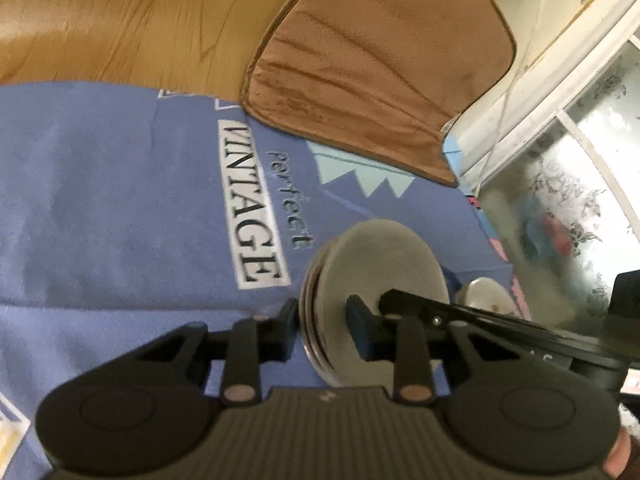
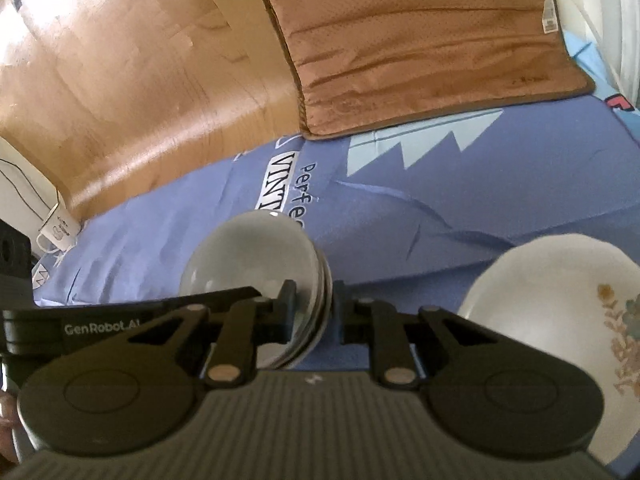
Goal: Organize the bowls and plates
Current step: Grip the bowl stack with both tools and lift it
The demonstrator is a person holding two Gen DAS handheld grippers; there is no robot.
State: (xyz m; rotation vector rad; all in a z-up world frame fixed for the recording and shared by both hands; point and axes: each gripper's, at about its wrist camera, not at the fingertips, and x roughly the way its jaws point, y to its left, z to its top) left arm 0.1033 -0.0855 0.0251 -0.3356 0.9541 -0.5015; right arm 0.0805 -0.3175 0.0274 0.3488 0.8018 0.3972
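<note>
A stack of nested greyish shallow bowls (image 1: 384,256) stands tilted on edge over the blue sheet (image 1: 120,200). My left gripper (image 1: 324,320) is shut on the stack's layered rim, one pad on each face. From the other side my right gripper (image 2: 318,304) is shut on the rim of the same stack (image 2: 248,264). Each view shows the other gripper's black finger (image 1: 460,316) (image 2: 224,296) reaching in to the stack. A white bowl with a flower print (image 2: 560,320) lies on the sheet to the right, also seen as a small white bowl (image 1: 488,296) behind the stack.
A brown cushion (image 2: 420,48) lies at the sheet's far edge, with wooden floor (image 2: 120,80) to its left. A white plug block (image 2: 56,232) sits at the left edge of the sheet. A patterned glass door (image 1: 580,200) stands on the right.
</note>
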